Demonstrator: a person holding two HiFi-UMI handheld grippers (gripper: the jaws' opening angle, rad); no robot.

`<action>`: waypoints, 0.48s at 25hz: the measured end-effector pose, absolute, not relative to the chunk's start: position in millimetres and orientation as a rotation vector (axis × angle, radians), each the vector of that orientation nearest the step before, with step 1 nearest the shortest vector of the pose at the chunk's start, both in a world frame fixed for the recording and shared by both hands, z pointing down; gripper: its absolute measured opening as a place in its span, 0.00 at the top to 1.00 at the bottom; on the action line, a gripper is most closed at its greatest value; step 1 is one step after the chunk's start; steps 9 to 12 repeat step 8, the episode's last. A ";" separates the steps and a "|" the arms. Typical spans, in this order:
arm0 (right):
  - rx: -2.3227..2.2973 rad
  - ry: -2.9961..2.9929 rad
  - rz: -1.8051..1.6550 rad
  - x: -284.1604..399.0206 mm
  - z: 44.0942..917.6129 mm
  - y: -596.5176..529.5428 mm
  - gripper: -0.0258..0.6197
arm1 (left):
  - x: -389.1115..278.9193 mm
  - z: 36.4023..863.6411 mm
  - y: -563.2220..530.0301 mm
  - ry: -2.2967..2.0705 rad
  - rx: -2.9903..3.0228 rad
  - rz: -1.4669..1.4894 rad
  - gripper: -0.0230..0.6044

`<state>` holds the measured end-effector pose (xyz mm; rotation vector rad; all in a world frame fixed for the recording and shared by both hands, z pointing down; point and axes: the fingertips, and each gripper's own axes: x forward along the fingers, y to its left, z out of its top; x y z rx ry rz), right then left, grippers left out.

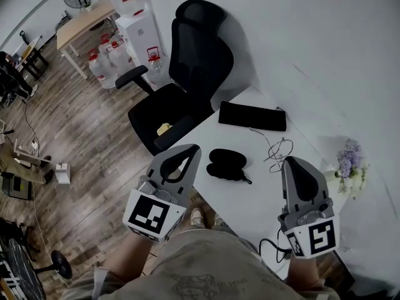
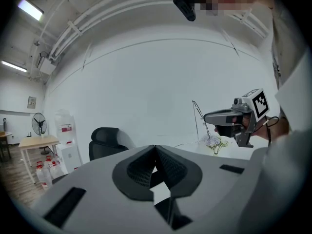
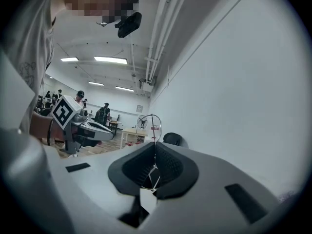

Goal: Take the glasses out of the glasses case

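Observation:
A black glasses case [image 1: 226,164] lies on the white table [image 1: 250,205], its two dark halves side by side as if open. Thin wire-framed glasses [image 1: 277,150] hang off the tip of my right gripper [image 1: 289,161], to the right of the case. In the right gripper view the jaws of my right gripper [image 3: 155,145] are shut on the glasses [image 3: 152,114], whose wire rim rises above the tips. My left gripper [image 1: 192,149] hovers at the table's left edge beside the case. In its own view my left gripper [image 2: 155,146] is shut, with nothing between the jaws.
A flat black keyboard-like slab [image 1: 252,116] lies at the table's far end. A small pot of flowers [image 1: 347,164] stands by the wall on the right. A black office chair [image 1: 187,86] stands left of the table, and a cable [image 1: 269,245] runs near the front edge.

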<state>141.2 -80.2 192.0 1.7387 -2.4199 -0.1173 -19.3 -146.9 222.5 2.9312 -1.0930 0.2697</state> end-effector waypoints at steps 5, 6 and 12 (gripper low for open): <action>1.727 -2.416 -0.120 138.9 192.4 -82.7 0.91 | -19.4 224.7 -148.8 -1.088 2.931 0.281 0.94; 1.726 -2.416 -0.120 137.9 192.1 -83.3 0.91 | -20.2 224.5 -149.5 -1.089 2.932 0.281 0.94; 1.721 -2.417 -0.119 135.7 191.2 -84.1 0.91 | -22.0 223.6 -150.9 -1.091 2.933 0.281 0.94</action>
